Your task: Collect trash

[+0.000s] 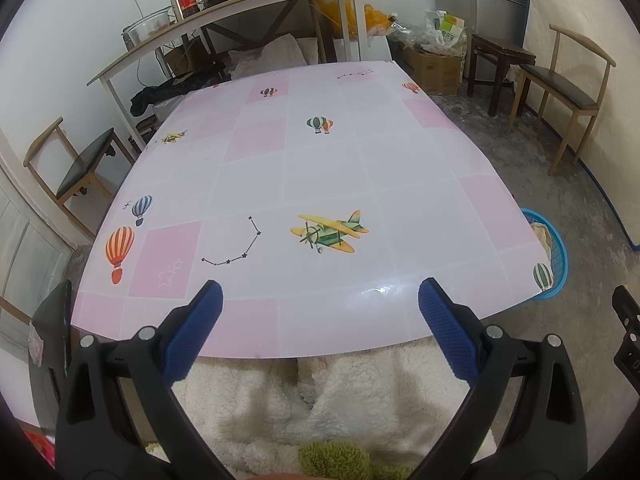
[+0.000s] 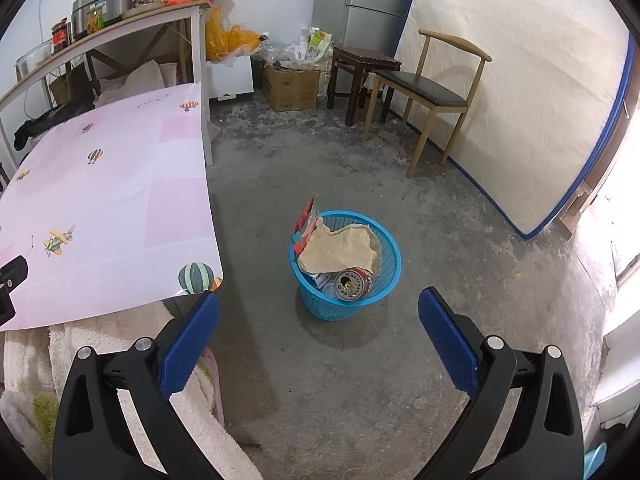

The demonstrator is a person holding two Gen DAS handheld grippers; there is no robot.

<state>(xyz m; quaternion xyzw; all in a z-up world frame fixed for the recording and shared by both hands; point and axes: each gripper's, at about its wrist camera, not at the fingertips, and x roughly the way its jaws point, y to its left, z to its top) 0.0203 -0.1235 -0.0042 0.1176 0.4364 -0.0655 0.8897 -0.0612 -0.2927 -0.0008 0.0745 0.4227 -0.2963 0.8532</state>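
A blue plastic basket [image 2: 386,276] stands on the concrete floor to the right of the table. Inside it lie a crumpled brown paper [image 2: 340,250], a red drink can [image 2: 353,283] on its side and a colourful snack wrapper [image 2: 306,222]. My right gripper [image 2: 319,300] hovers open above and just in front of the basket, nothing between its blue pads. My left gripper [image 1: 320,289] is open over the near edge of the pink table [image 1: 320,168], holding nothing. The basket [image 1: 558,258] peeks out past the table's right corner in the left wrist view.
A fluffy white garment [image 1: 320,396] lies below the table's near edge. Wooden chairs [image 2: 434,92] [image 1: 76,168], a dark stool [image 2: 362,72], a cardboard box [image 2: 290,86], a cluttered shelf table [image 1: 224,20] and a leaning mattress [image 2: 520,100] ring the room.
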